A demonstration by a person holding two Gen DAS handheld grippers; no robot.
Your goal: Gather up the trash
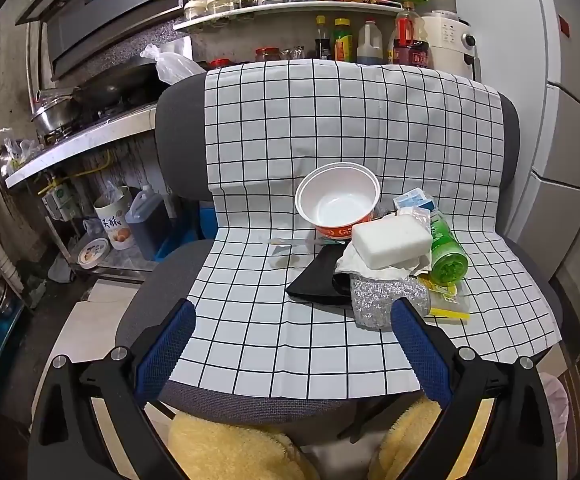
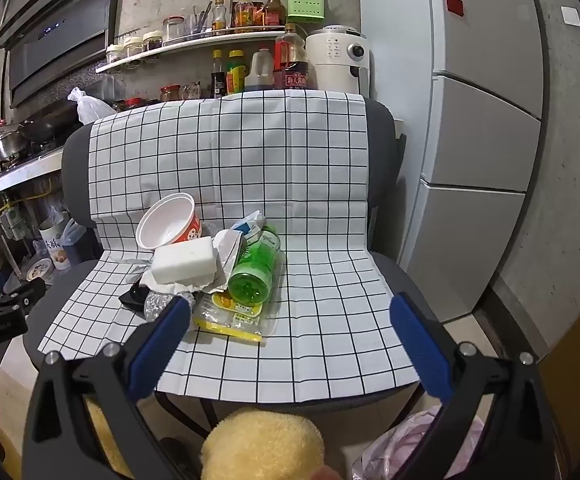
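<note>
A pile of trash lies on a chair seat covered by a white checked cloth (image 1: 274, 344). It holds a white and orange paper bowl (image 1: 336, 200) (image 2: 168, 224), a white foam block (image 1: 390, 240) (image 2: 186, 260), a green plastic bottle (image 1: 448, 254) (image 2: 256, 266) on its side, a black pouch (image 1: 318, 280), crumpled silver foil (image 1: 374, 304), a yellow wrapper (image 2: 230, 316) and crumpled paper. My left gripper (image 1: 292, 332) is open, above the seat's front, just left of the pile. My right gripper (image 2: 290, 320) is open, in front of the pile's right side.
Behind the chair is a kitchen counter with bottles (image 2: 258, 68), a white appliance (image 2: 340, 60) and a stove with a wok (image 1: 110, 88) to the left. A fridge (image 2: 486, 120) stands at right. A pink-lined bin (image 2: 410, 444) sits below the chair's front right. Yellow slippers (image 1: 226, 448) are underfoot.
</note>
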